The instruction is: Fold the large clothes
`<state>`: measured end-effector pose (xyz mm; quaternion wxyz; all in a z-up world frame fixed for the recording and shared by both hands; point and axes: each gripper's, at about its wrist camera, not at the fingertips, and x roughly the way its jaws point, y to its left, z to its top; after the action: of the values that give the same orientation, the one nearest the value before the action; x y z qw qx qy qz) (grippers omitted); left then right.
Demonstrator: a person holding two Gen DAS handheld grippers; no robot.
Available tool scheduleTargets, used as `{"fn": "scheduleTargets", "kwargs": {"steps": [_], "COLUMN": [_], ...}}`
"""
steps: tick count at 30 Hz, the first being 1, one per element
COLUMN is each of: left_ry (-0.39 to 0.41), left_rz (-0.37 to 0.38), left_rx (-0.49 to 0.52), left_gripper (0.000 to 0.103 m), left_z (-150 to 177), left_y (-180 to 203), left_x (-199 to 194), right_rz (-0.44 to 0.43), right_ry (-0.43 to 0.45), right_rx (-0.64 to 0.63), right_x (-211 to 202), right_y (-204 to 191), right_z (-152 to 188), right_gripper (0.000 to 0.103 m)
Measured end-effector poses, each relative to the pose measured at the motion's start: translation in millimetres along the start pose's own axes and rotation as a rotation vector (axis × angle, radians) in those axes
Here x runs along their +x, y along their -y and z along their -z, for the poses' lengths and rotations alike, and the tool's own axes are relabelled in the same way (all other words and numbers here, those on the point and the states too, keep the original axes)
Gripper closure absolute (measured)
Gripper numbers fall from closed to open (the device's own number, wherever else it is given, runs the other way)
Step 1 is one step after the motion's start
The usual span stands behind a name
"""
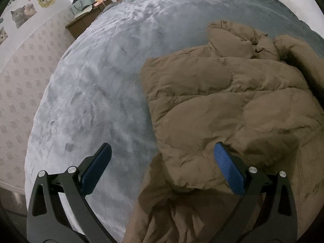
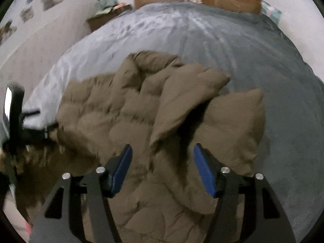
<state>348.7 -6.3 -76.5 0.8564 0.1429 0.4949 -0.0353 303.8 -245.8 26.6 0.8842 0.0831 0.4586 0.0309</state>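
Both pairs of fingers stand wide, holding nothing. Ahead of my right gripper [image 2: 163, 170] the brown puffer jacket [image 2: 141, 111] lies rumpled on the grey blanket [image 2: 253, 50]; my left gripper [image 1: 162, 168] straddles its edge. I'd bite deep: padding slips.

The right gripper [image 2: 163, 151] hangs over a brown puffer jacket [image 2: 125, 109] with its blue-padded fingers [image 2: 122, 168] spread apart and nothing between them. A raised fold of the jacket stands just ahead of the gap between the fingers, nearer the right one. The jacket lies crumpled on a grey-blue bedspread [image 2: 253, 56], which stretches ahead of and to the right of the fingers. Far to the left of the left finger, a blurred black part of the left gripper [image 2: 14, 109] shows at the jacket's edge.
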Motion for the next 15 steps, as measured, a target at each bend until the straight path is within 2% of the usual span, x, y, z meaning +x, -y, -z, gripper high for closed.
{"fn": "scheduleTargets", "kwargs": {"steps": [2, 6, 8, 9, 10, 13, 15], "left_ry": [0.003, 0.011, 0.013, 0.013, 0.01, 0.004, 0.007], "left_rz": [0.0, -0.006, -0.013, -0.016, -0.017, -0.026, -0.028], "left_rx": [-0.001, -0.001, -0.001, -0.002, -0.005, -0.013, -0.018], "left_gripper": [0.003, 0.003, 0.003, 0.003, 0.003, 0.003, 0.003], "left_z": [-3, -2, -3, -3, -2, -1, 0], "left_y": [0, -9, -12, -14, -17, -24, -30], "left_x": [2, -2, -2, -1, -1, 0, -2], "right_rz": [0.011, -0.06, -0.068, -0.073, -0.063, -0.076, -0.107], "right_ry": [-0.006, -0.056, -0.067, -0.068, -0.068, -0.035, -0.003], "right_rx": [0.071, 0.266, 0.291, 0.284, 0.26, 0.197, 0.115], "right_x": [7, 35, 47, 52, 56, 53, 45], "right_y": [14, 47, 47, 43, 37, 16, -10], "right_z": [-17, -42, -46, -48, -51, -51, -48], "right_gripper": [0.04, 0.04, 0.042, 0.056, 0.08, 0.09, 0.091]}}
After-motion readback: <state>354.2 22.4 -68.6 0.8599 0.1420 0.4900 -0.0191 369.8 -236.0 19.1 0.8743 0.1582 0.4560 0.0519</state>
